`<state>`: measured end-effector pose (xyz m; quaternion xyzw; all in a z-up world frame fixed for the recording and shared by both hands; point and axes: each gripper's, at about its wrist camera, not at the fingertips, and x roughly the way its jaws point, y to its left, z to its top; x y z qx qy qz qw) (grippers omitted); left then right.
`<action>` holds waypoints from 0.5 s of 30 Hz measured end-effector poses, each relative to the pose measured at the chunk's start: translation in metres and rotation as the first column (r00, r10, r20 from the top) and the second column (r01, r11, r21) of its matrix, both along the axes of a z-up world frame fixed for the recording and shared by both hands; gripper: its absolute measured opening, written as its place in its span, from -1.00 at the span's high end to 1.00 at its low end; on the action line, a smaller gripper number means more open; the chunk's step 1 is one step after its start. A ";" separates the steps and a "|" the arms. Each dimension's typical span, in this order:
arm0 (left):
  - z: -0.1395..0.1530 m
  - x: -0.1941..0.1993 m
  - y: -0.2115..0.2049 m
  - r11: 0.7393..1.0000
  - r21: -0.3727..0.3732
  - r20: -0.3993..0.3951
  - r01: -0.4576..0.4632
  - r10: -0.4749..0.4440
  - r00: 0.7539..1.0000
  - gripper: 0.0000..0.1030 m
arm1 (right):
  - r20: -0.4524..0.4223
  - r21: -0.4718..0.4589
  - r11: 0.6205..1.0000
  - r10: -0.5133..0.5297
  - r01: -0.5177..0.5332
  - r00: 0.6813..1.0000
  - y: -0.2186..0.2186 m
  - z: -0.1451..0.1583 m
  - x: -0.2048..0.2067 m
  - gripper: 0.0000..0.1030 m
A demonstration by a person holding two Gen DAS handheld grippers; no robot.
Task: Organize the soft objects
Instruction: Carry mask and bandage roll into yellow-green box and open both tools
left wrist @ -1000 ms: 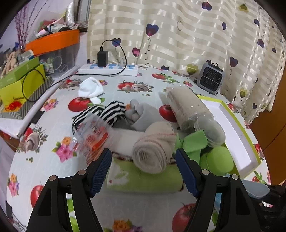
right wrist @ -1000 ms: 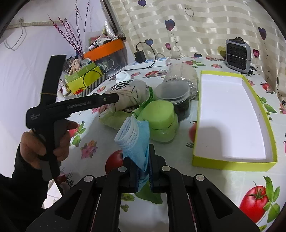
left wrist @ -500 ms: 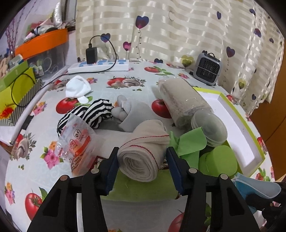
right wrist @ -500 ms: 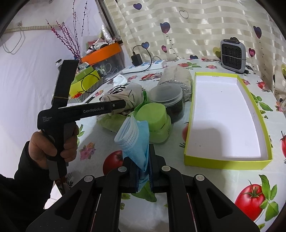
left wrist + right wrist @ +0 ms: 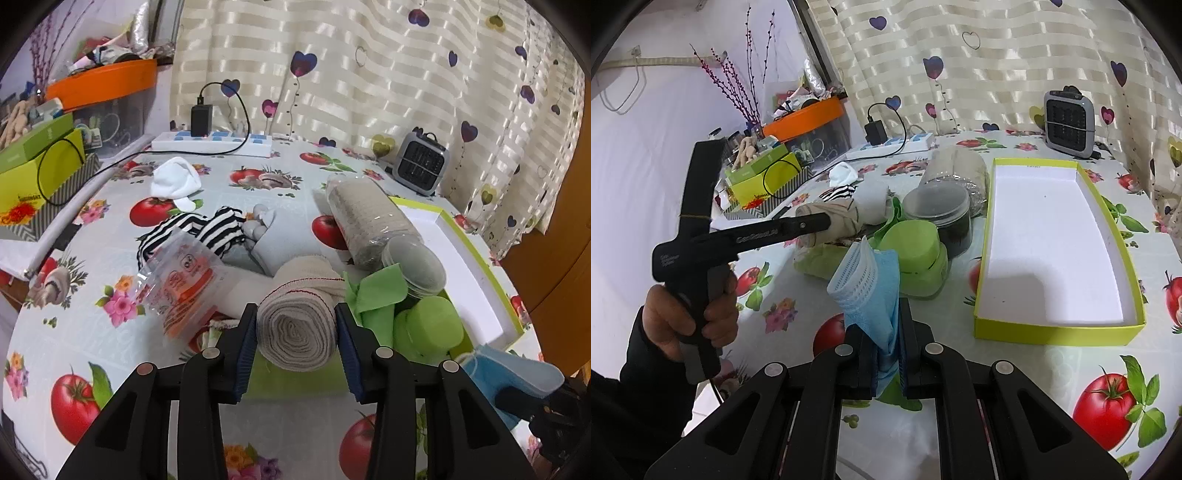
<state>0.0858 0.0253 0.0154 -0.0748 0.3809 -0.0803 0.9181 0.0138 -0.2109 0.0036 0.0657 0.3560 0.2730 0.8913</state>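
Note:
My left gripper (image 5: 297, 328) is shut on a rolled beige towel with a red stripe (image 5: 301, 317) that lies on a folded green cloth (image 5: 291, 380); it also shows in the right wrist view (image 5: 842, 218). My right gripper (image 5: 886, 332) is shut on a blue face mask (image 5: 875, 284), held above the table; the mask also shows in the left wrist view (image 5: 513, 376). An empty lime-green box with a white inside (image 5: 1052, 328) lies at the right. A striped sock (image 5: 199, 229), a grey sock (image 5: 258, 243) and a white sock (image 5: 175, 181) lie behind the towel.
A green sponge stack (image 5: 918, 254), a lidded jar (image 5: 942, 210), a pack of cotton pads (image 5: 369, 221) and a clear orange-printed packet (image 5: 181, 288) crowd the pile. A power strip (image 5: 210, 142), small heater (image 5: 1069, 123) and boxes (image 5: 37, 177) line the far edges.
My left gripper moved forward and closed from wide open onto the rolled towel. My right gripper kept hold of the mask and drew back slightly.

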 end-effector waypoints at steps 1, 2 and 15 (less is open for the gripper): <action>0.001 -0.003 0.000 1.000 -0.003 0.003 0.000 0.000 1.000 0.23 | 0.004 0.001 1.000 -0.003 0.003 1.000 0.000 0.001 -0.001 0.84; 0.002 -0.006 0.001 1.000 -0.005 0.008 0.001 -0.001 1.000 0.23 | 0.007 0.002 1.000 -0.005 0.005 1.000 -0.001 0.002 -0.001 0.84; 0.035 -0.032 -0.017 0.999 -0.025 0.085 0.048 -0.046 0.995 0.23 | 0.074 0.010 0.996 -0.085 0.085 0.994 -0.025 0.021 -0.002 0.84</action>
